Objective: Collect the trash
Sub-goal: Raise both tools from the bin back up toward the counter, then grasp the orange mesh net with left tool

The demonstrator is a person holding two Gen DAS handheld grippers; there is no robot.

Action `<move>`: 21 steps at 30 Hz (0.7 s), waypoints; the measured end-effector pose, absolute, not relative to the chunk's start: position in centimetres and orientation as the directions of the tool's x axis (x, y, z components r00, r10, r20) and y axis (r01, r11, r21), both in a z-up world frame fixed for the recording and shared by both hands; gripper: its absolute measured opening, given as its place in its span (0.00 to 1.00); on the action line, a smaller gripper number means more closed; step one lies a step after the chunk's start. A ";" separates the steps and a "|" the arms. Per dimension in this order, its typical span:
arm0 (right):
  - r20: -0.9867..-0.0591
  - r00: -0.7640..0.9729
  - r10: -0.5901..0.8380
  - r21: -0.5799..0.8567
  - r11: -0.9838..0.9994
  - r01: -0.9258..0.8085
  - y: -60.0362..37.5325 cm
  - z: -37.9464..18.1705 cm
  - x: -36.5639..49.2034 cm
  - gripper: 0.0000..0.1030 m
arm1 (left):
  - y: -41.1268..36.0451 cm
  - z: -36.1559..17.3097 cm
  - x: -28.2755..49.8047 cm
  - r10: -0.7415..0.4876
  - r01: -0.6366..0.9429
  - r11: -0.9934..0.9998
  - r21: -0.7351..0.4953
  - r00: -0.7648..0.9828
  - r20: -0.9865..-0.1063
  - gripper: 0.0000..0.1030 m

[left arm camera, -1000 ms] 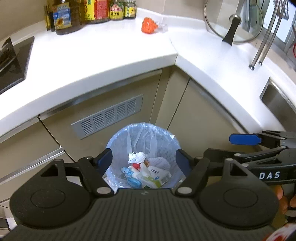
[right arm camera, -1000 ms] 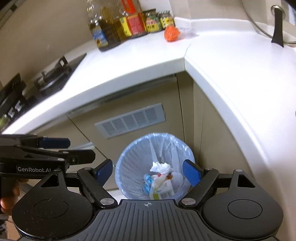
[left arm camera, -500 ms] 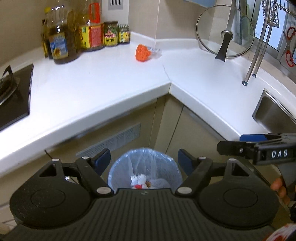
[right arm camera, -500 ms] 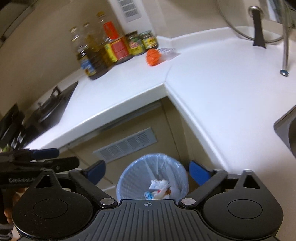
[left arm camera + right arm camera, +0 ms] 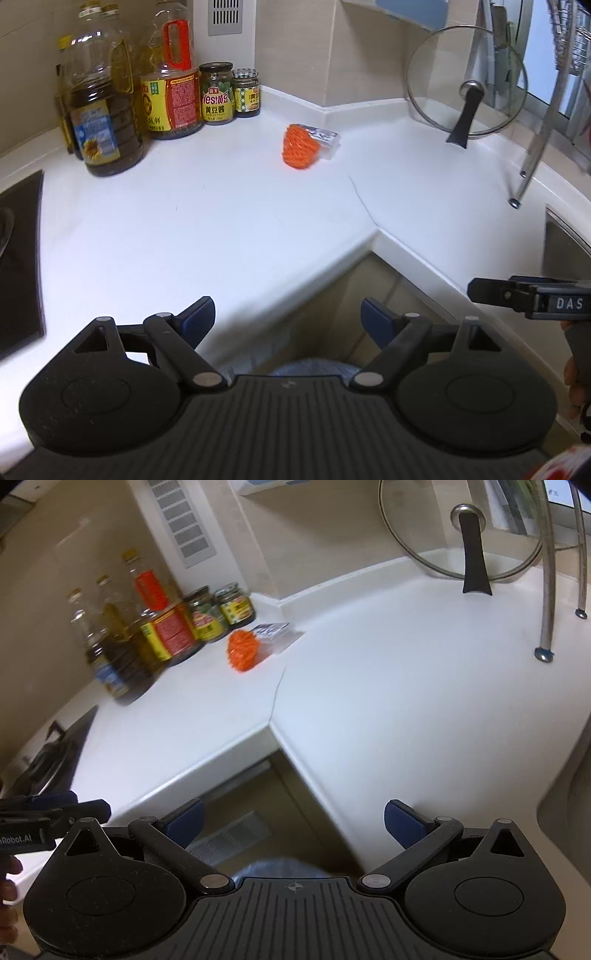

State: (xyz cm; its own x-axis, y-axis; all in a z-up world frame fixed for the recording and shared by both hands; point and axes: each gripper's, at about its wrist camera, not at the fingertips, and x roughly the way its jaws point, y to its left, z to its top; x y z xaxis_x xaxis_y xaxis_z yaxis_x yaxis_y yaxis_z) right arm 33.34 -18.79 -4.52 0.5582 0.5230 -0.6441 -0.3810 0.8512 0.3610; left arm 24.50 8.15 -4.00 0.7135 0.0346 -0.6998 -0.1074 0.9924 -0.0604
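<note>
White worktop wraps an inner corner. Orange mesh ball lies near the back corner, touching a clear wrapper behind it; oil bottles and jars line the back edge to its left. Glass lid leans at the back right. Bin below the front edge shows only a sliver of rim. Left gripper: jaws opening, nothing between. Right gripper: jaws spread wide, empty.

An orange mesh wad with clear plastic wrapper lies on the white counter corner.
</note>
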 end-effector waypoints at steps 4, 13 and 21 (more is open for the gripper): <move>-0.648 0.581 0.492 0.317 0.869 -0.381 -17.0 -4.7 35.6 0.99 | 9.7 -3.7 28.1 0.003 -0.064 0.996 -0.065 0.735 -0.678 0.81; -0.644 0.625 0.441 0.287 0.897 -0.337 -13.4 -5.5 41.9 0.99 | 11.5 -3.9 37.1 -0.046 0.017 0.999 -0.050 0.754 -0.655 0.81; -0.609 0.675 0.416 0.292 0.909 -0.297 -11.0 -5.9 46.7 0.99 | 12.2 -4.8 43.5 -0.075 0.062 0.997 -0.043 0.777 -0.625 0.77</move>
